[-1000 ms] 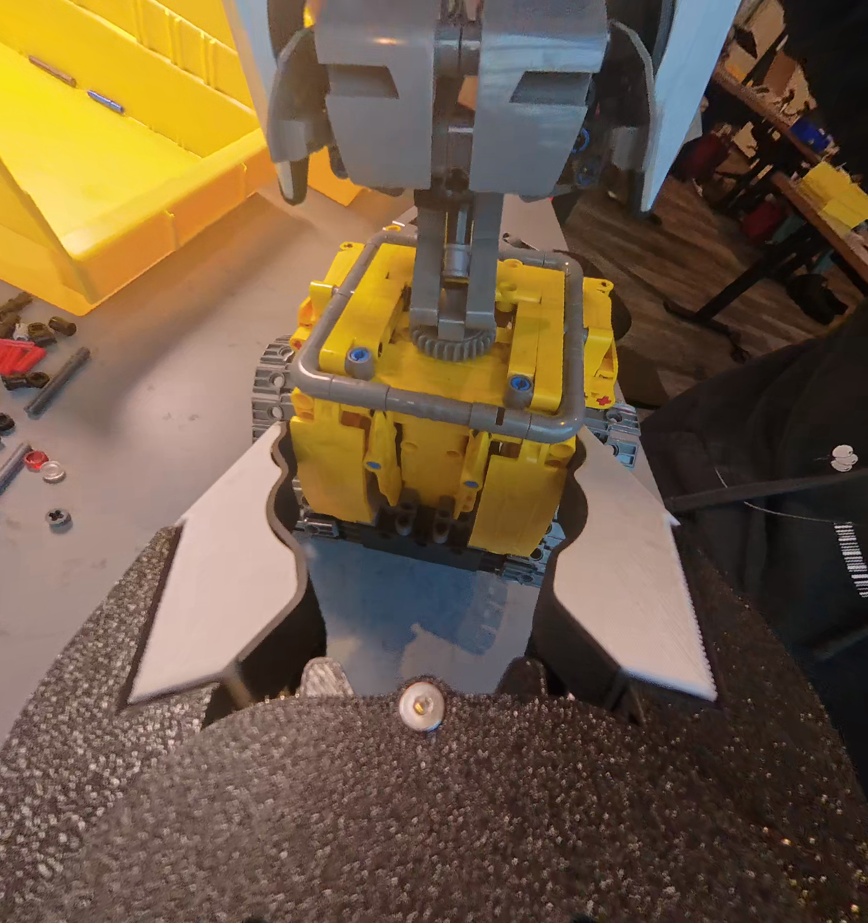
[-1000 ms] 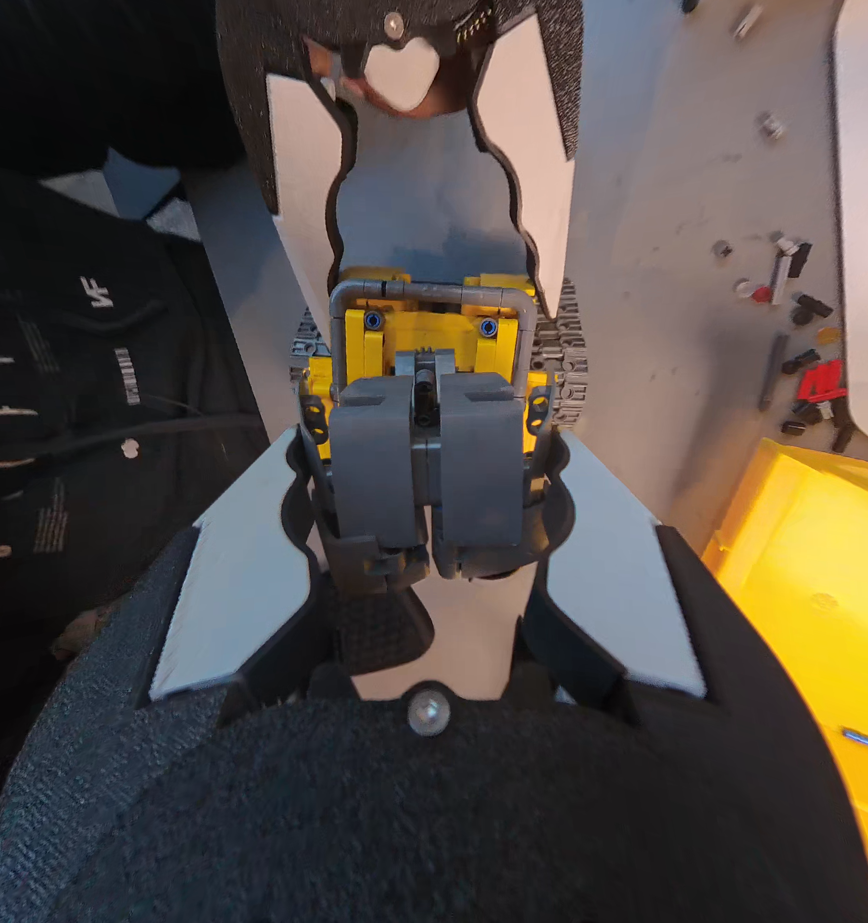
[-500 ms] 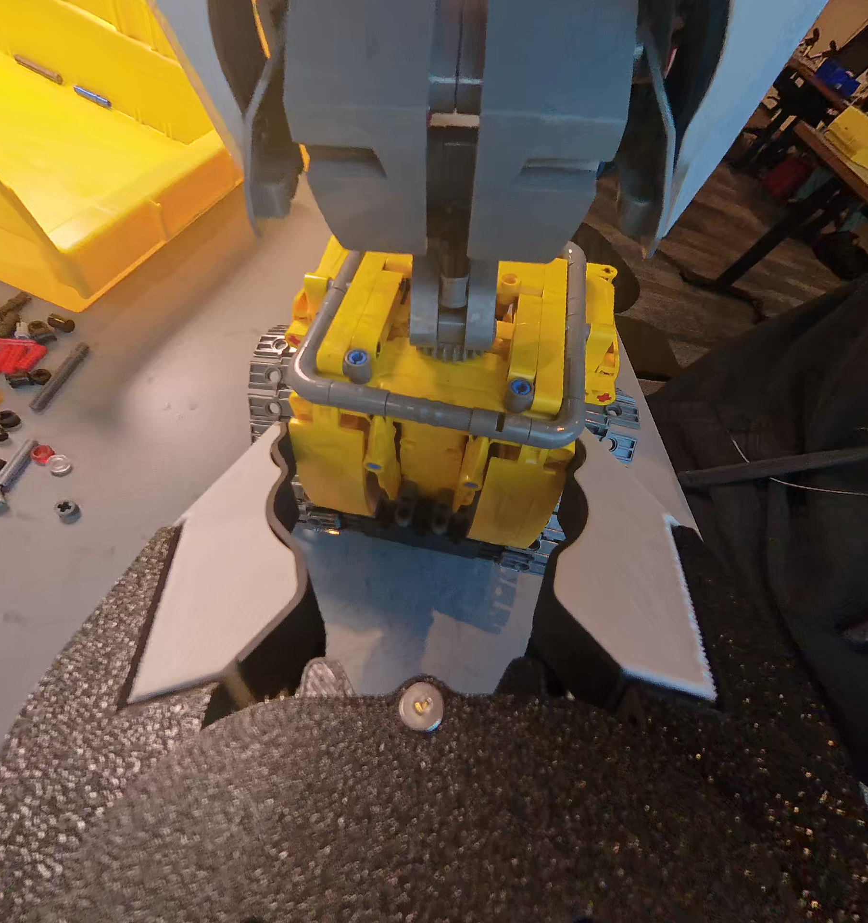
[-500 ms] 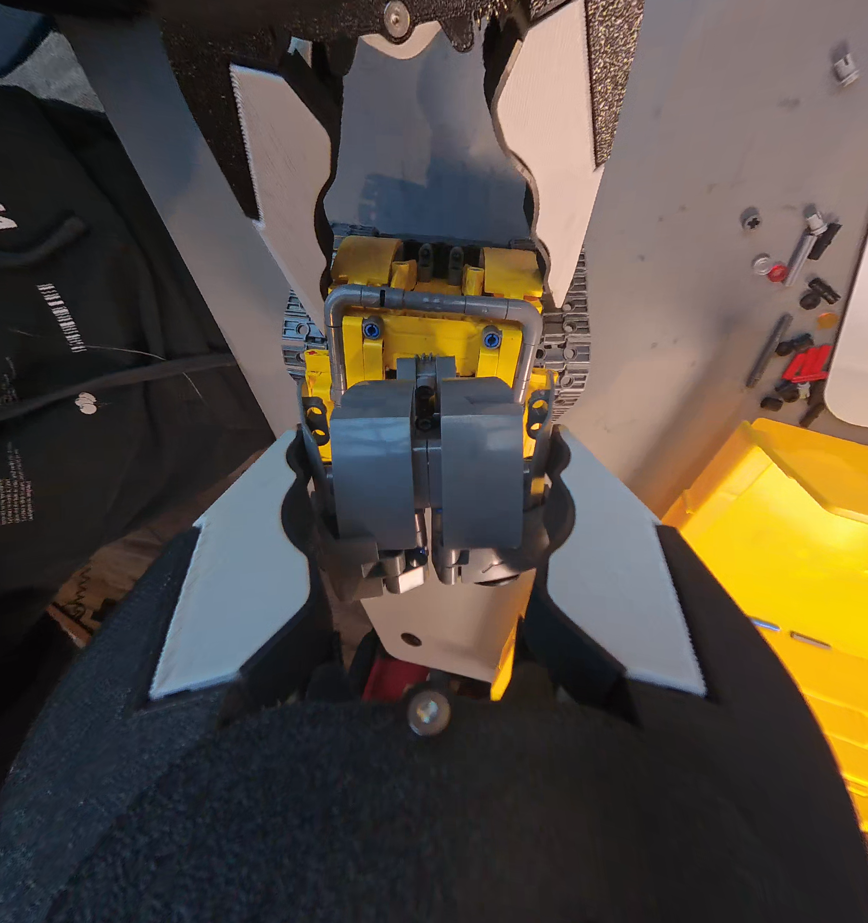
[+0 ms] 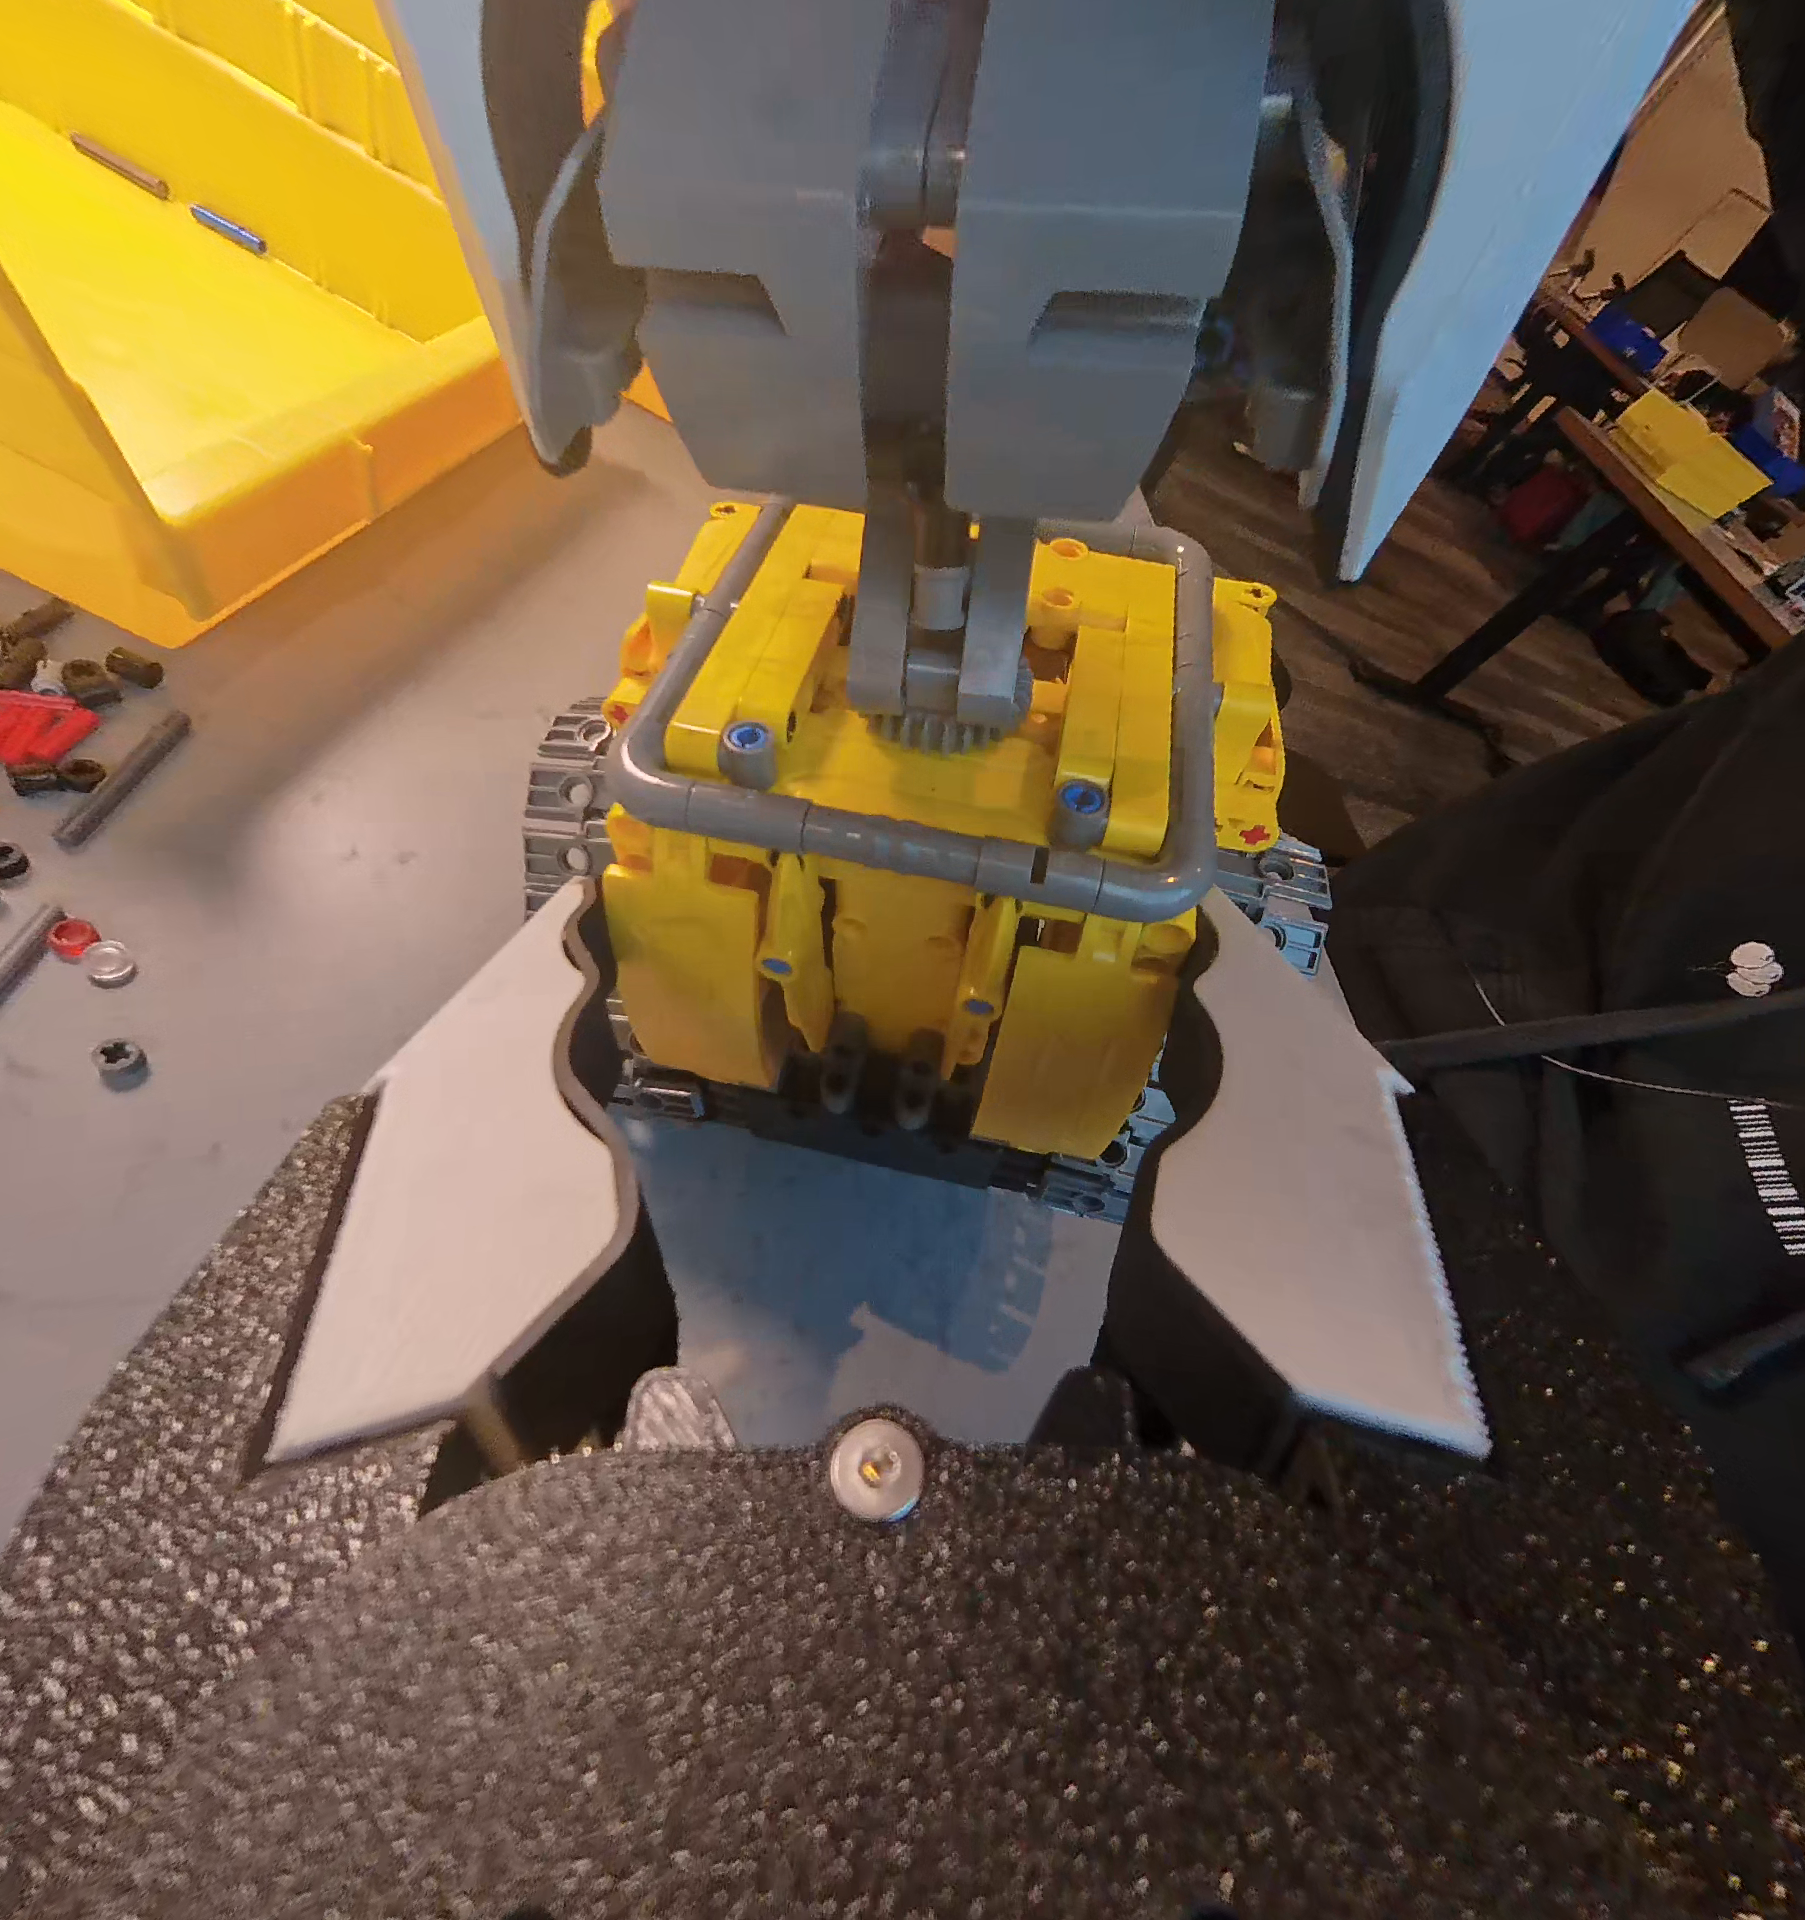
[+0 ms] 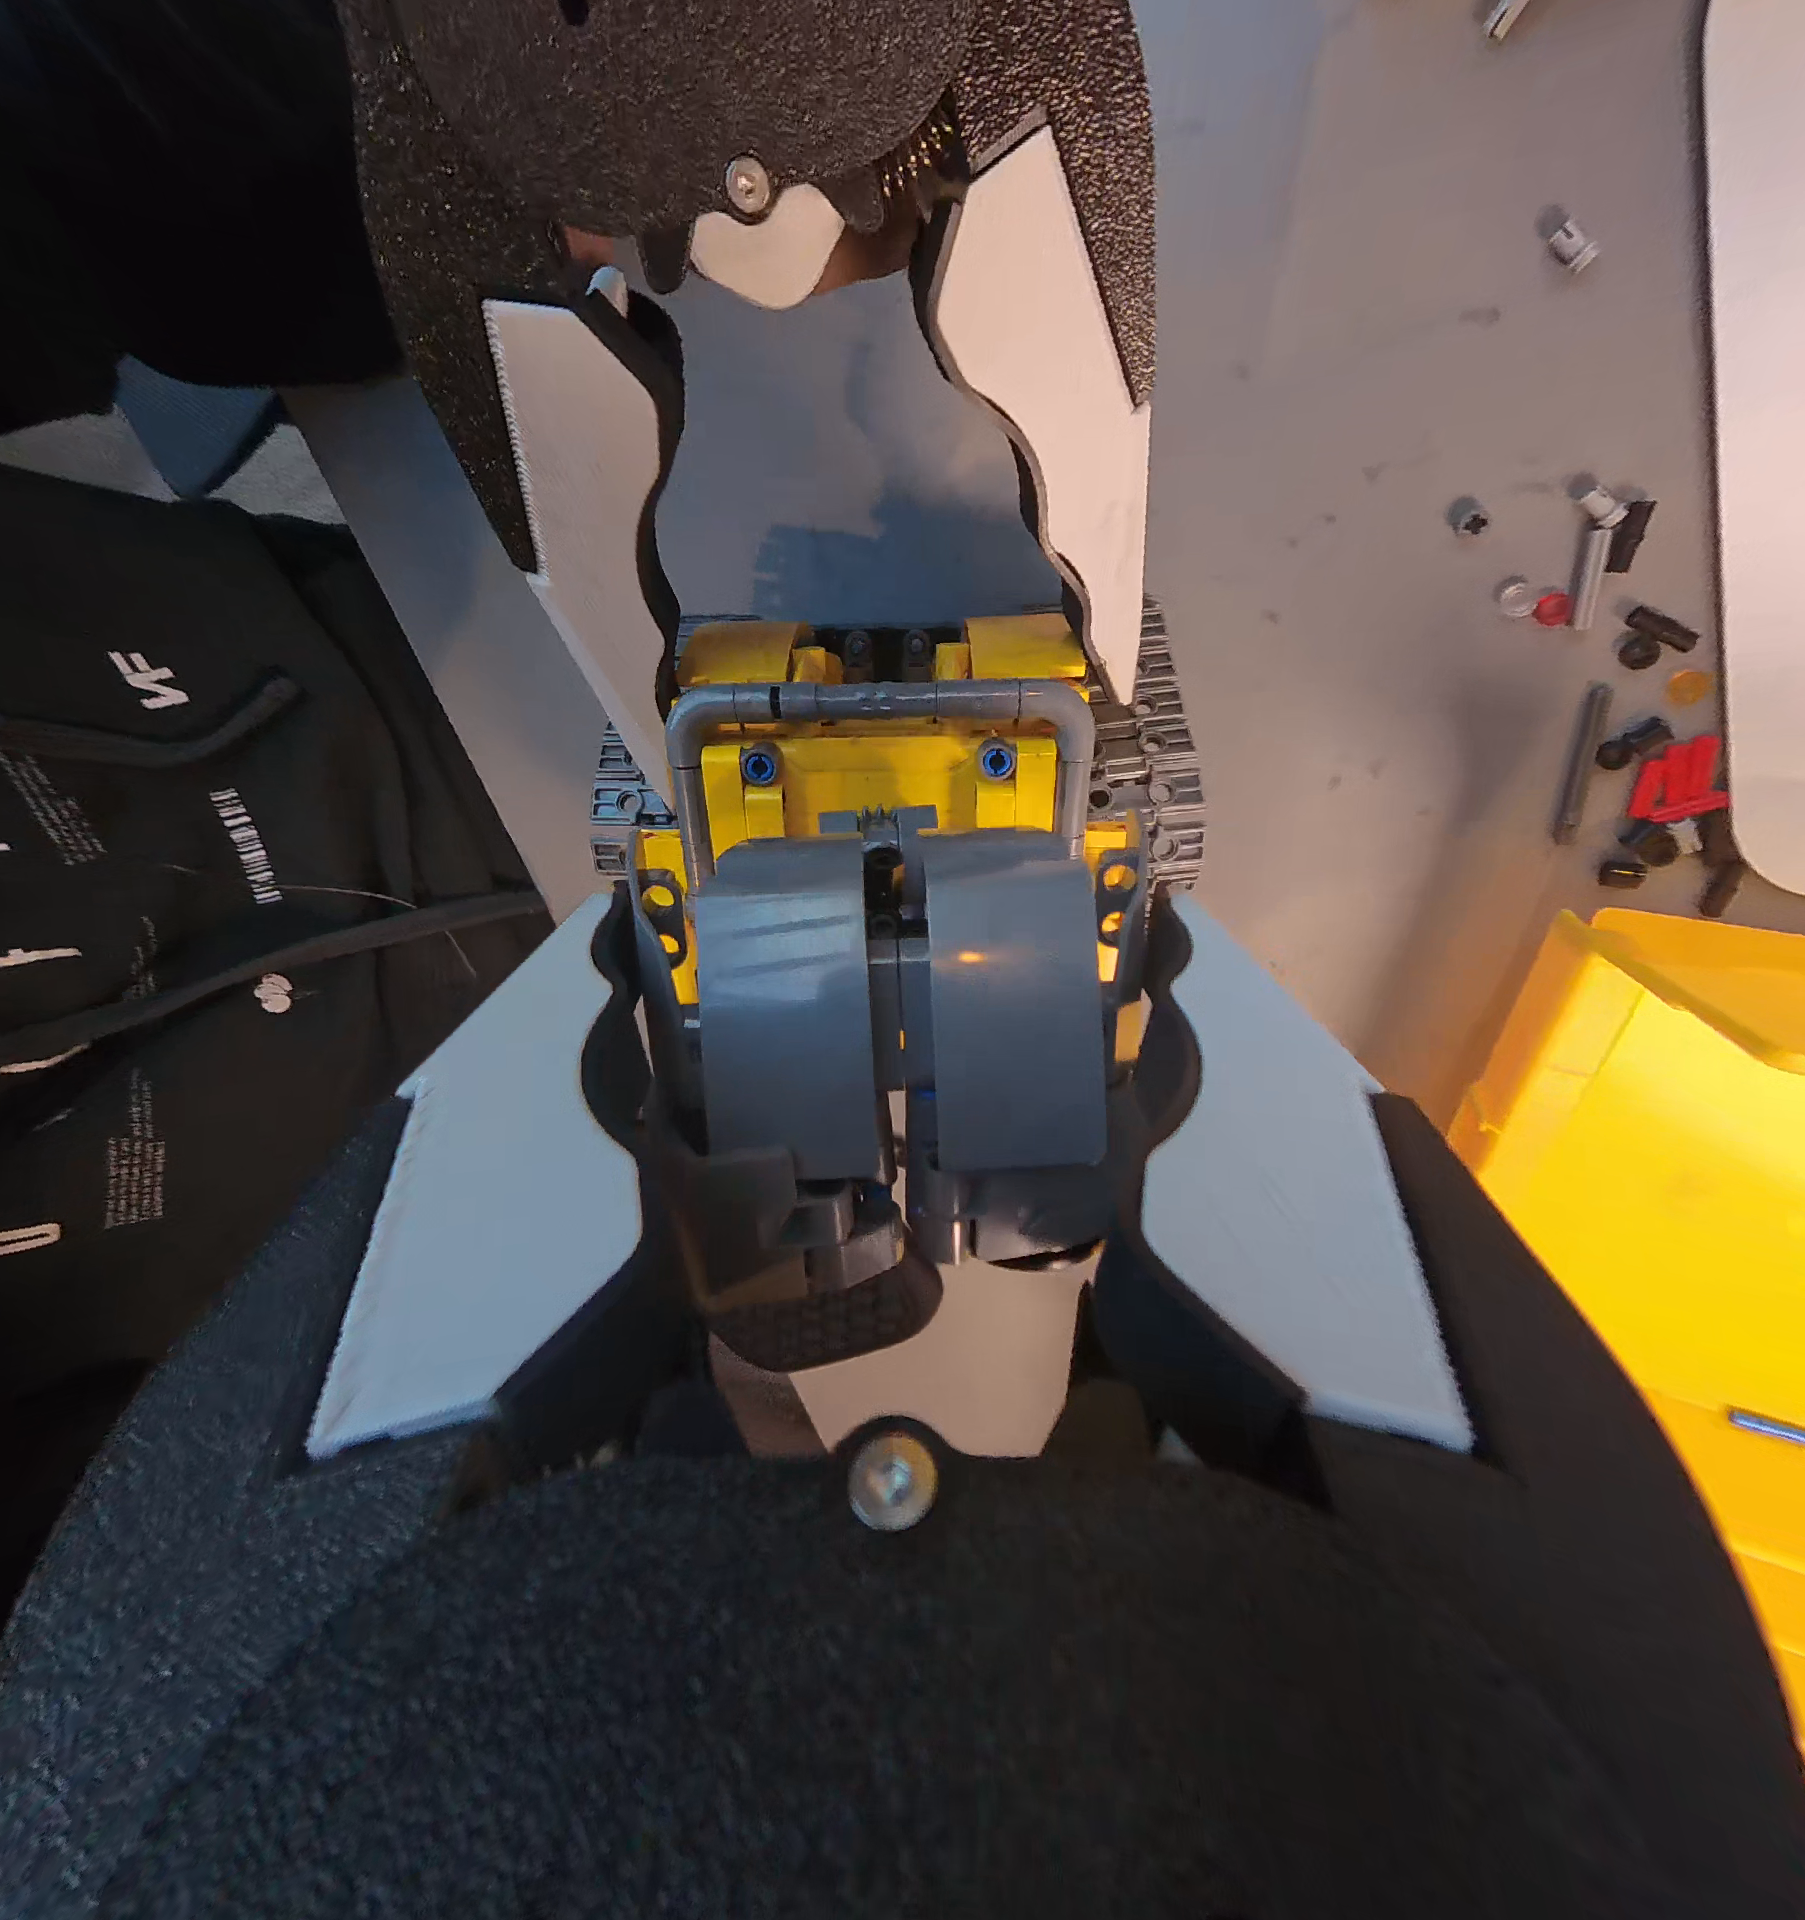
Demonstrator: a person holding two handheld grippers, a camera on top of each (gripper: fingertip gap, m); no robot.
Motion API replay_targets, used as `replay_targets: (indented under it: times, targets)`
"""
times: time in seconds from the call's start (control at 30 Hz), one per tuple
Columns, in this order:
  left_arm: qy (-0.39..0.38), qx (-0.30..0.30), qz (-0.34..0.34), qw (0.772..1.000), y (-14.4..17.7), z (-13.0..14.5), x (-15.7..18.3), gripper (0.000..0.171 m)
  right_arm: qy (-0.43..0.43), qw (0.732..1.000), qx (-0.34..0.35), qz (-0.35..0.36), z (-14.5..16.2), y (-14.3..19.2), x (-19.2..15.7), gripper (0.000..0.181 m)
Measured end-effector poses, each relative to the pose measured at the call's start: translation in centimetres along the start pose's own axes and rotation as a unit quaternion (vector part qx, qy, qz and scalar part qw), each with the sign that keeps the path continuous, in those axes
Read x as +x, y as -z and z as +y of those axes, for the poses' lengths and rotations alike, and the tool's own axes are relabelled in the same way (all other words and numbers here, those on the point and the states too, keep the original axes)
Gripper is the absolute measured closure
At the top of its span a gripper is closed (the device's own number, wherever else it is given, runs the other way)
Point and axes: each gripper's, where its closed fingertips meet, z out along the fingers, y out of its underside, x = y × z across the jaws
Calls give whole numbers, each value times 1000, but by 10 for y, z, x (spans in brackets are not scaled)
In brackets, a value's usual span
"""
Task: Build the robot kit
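Note:
A yellow brick-built robot body (image 5: 898,966) with grey tracks (image 5: 565,810) stands on the grey table (image 5: 306,935). My left gripper (image 5: 893,914) is shut on the body, with one finger on each side. A grey two-part head (image 5: 919,260) sits on a grey neck (image 5: 934,644) above the body. My right gripper (image 6: 887,935) is shut on the head (image 6: 898,987). In the left wrist view the right gripper's fingers (image 5: 1397,312) flank the head at the top. In the right wrist view the left gripper (image 6: 877,665) reaches in from the top onto the body (image 6: 877,769).
A yellow bin (image 5: 202,343) stands at the back left and also shows in the right wrist view (image 6: 1656,1195). Small loose parts (image 5: 36,727) lie by a white tray (image 6: 1791,416). A person's black garment (image 5: 1656,1039) is at the table's right edge. Left tips to right tips: about 6 cm.
The grey head and the right gripper have come nearer to the left camera and now fill the top of its view. The yellow body has stayed in the left gripper.

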Motion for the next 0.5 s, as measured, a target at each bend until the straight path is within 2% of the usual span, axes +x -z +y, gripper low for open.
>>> replay_targets:
  times: [0.4,0.5]
  targets:
    - [-10,-2,0,1000,0,2,3,65,-23,1000,-15,-15,2,-3,-2,85]
    - [-17,7,7,1000,10,-2,7,65,-17,1000,-14,-14,3,-4,-5,84]
